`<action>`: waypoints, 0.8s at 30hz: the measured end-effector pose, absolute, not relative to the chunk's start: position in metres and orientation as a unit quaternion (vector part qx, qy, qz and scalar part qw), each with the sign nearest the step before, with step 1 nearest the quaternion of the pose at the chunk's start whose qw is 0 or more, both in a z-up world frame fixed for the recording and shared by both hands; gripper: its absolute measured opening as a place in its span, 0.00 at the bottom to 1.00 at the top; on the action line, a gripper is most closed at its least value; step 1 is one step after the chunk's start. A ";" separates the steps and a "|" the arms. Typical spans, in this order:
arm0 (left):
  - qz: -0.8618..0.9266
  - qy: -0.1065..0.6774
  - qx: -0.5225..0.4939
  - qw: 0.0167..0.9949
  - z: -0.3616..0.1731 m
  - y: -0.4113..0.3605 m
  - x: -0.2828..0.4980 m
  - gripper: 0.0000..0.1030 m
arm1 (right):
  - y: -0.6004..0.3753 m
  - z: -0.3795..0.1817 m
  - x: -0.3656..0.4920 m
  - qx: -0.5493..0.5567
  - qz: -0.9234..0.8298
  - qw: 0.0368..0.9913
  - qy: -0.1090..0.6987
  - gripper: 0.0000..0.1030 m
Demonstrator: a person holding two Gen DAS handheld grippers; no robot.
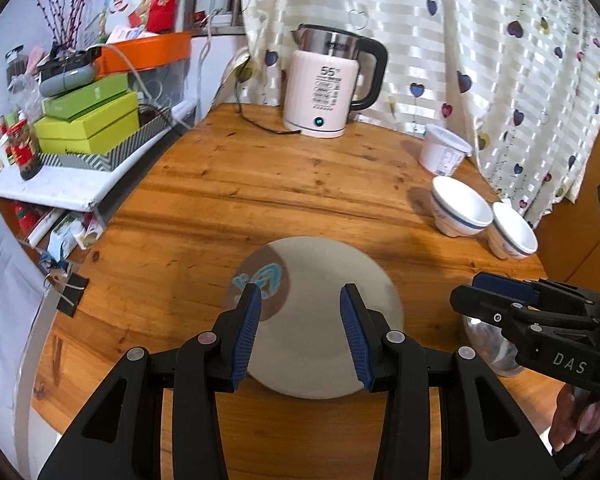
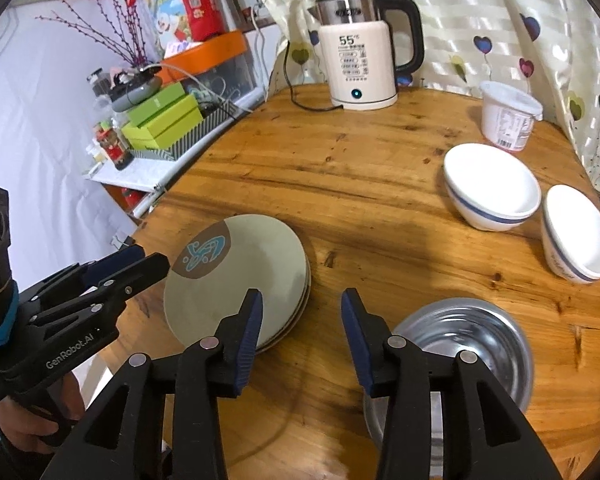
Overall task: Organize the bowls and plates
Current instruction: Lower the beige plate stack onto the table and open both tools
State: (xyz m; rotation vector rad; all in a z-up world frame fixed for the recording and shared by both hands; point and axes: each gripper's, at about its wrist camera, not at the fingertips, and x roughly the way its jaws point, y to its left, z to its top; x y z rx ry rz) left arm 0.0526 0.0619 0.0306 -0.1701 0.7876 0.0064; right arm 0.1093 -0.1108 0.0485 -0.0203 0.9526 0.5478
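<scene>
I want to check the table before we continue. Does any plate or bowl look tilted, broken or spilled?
Only the two white bowls with blue rims near the curtain stand out: both appear tipped to one side rather than level. The stacked plates and the steel bowl look fine. I see no spill or crack.

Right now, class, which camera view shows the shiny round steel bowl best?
The right wrist view: the shiny round steel bowl shows its rim and inside, partly behind that claw's finger. The left wrist view catches only a sliver under the right claw.
</scene>
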 end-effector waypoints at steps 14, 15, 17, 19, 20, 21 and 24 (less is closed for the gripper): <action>-0.042 0.376 -0.058 0.924 0.044 0.017 0.060 0.41 | -0.157 0.064 0.099 0.013 0.236 0.869 0.435 0.40; -0.045 0.376 -0.056 0.924 0.044 0.014 0.062 0.41 | -0.160 0.064 0.099 0.015 0.234 0.870 0.435 0.40; -0.049 0.377 -0.054 0.923 0.045 0.009 0.065 0.41 | -0.166 0.065 0.100 0.018 0.230 0.871 0.434 0.40; -0.056 0.379 -0.051 0.922 0.045 0.004 0.069 0.41 | -0.172 0.065 0.102 0.022 0.227 0.872 0.433 0.40; -0.059 0.380 -0.050 0.922 0.044 0.001 0.070 0.41 | -0.174 0.066 0.103 0.024 0.225 0.873 0.433 0.40; -0.060 0.380 -0.048 0.922 0.044 -0.001 0.072 0.41 | -0.175 0.065 0.103 0.025 0.224 0.873 0.433 0.40; -0.066 0.382 -0.041 0.921 0.044 -0.007 0.078 0.41 | -0.181 0.065 0.106 0.029 0.218 0.874 0.433 0.40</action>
